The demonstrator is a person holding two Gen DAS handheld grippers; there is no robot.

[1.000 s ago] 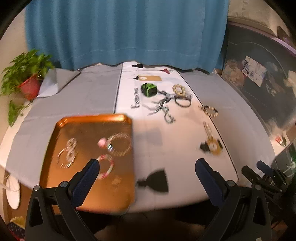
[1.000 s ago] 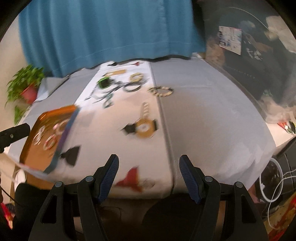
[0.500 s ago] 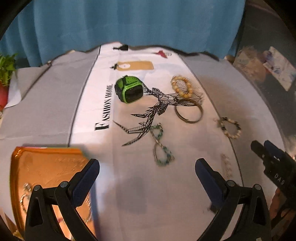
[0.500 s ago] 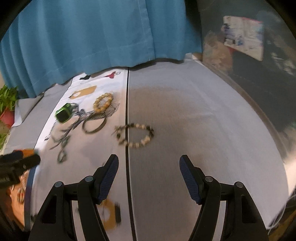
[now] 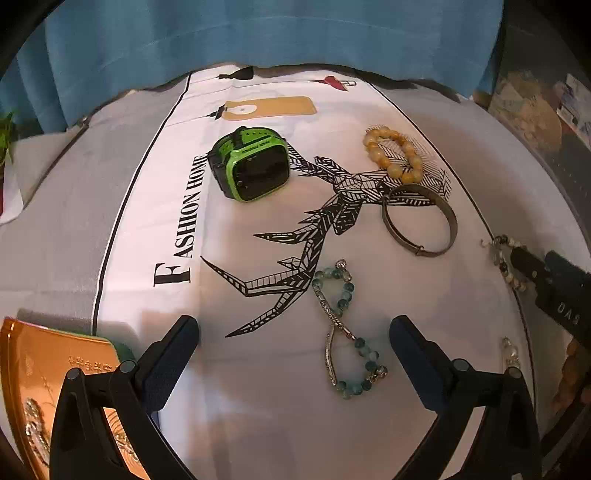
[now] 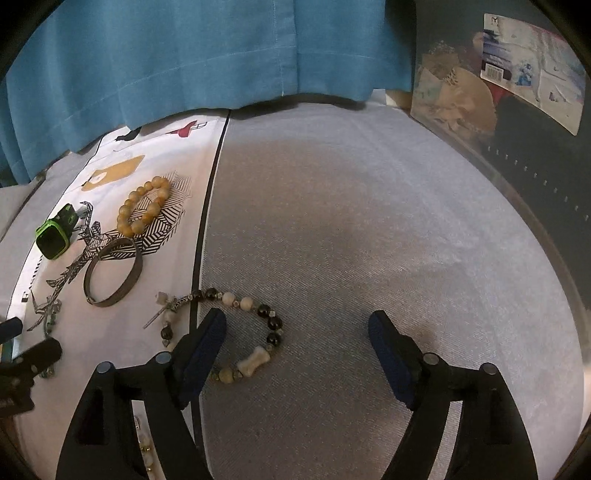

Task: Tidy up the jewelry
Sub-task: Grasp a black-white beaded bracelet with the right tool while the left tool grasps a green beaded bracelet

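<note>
My left gripper is open above the white printed cloth, and a green-beaded bracelet with a silver bar lies between its fingers, untouched. Farther off lie a green watch, a yellow bead bracelet and a metal bangle. An orange tray holding jewelry sits at the lower left. My right gripper hovers over a black-and-cream bead bracelet with a bone charm; its jaws are opening and press on nothing. The same watch, yellow beads and bangle show to its left.
A blue curtain hangs behind the table. Grey cloth covers the table's right part. Boxes and printed packets stand past the right edge. A plant leaf shows at far left. Another pale bead piece lies near my left gripper's right finger.
Both grippers have moved forward over the table and lower, closing in on the jewelry. The tray has slid to the lower left of the left view. The right jaws stand wider.
</note>
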